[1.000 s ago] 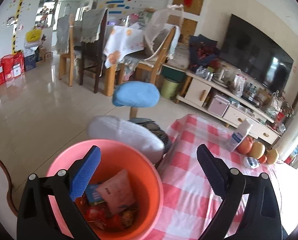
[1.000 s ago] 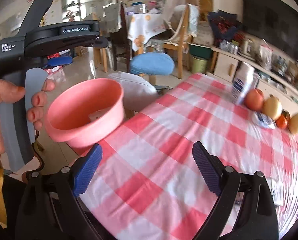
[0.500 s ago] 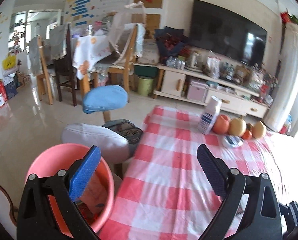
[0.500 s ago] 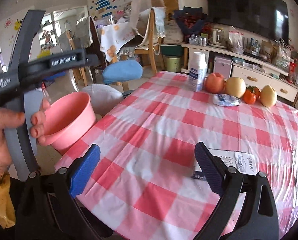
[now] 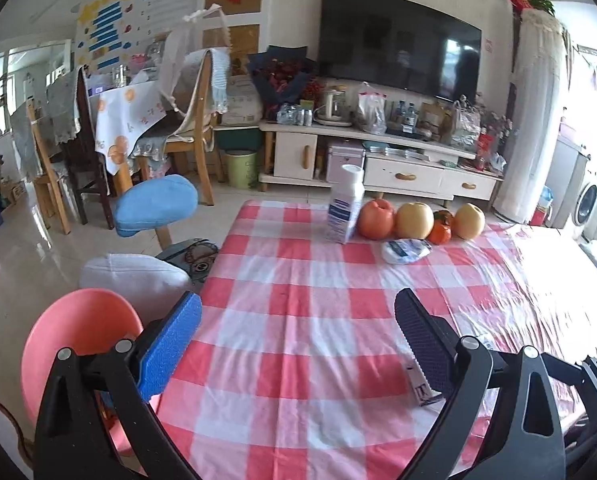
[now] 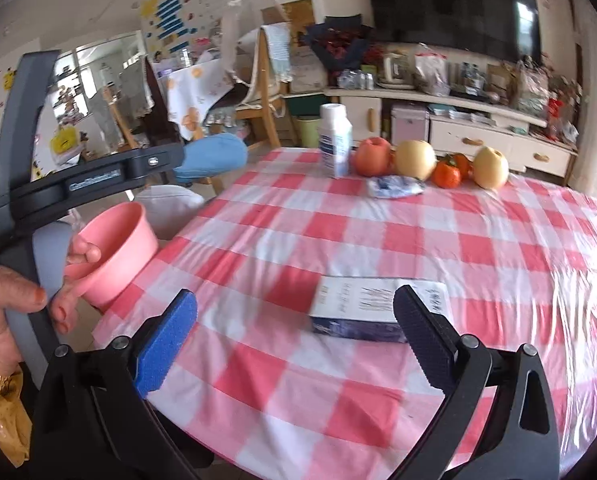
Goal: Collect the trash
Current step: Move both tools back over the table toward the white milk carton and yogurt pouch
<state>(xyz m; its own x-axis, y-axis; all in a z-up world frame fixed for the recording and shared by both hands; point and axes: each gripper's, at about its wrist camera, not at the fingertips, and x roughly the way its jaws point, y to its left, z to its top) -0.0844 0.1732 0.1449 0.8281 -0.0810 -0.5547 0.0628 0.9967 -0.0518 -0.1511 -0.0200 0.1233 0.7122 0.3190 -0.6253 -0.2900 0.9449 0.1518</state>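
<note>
Your right gripper (image 6: pixel 294 336) had just been opening and stood wide, with nothing pressed between its pads — the flat blue-and-white box (image 6: pixel 374 312) lay on the red-checked tablecloth (image 6: pixel 498 248) just ahead, partly behind the right finger. Your left gripper (image 5: pixel 298 340) was spread wide as well, empty, hovering over the near edge of the table. The pink bin (image 5: pixel 70 332) sat off the table's left corner, beside the grey stool cushion (image 5: pixel 138 276). At the far end a crumpled wrapper (image 5: pixel 404 250) lay in front of the fruit (image 5: pixel 414 220), next to the white bottle (image 5: pixel 344 208).
</note>
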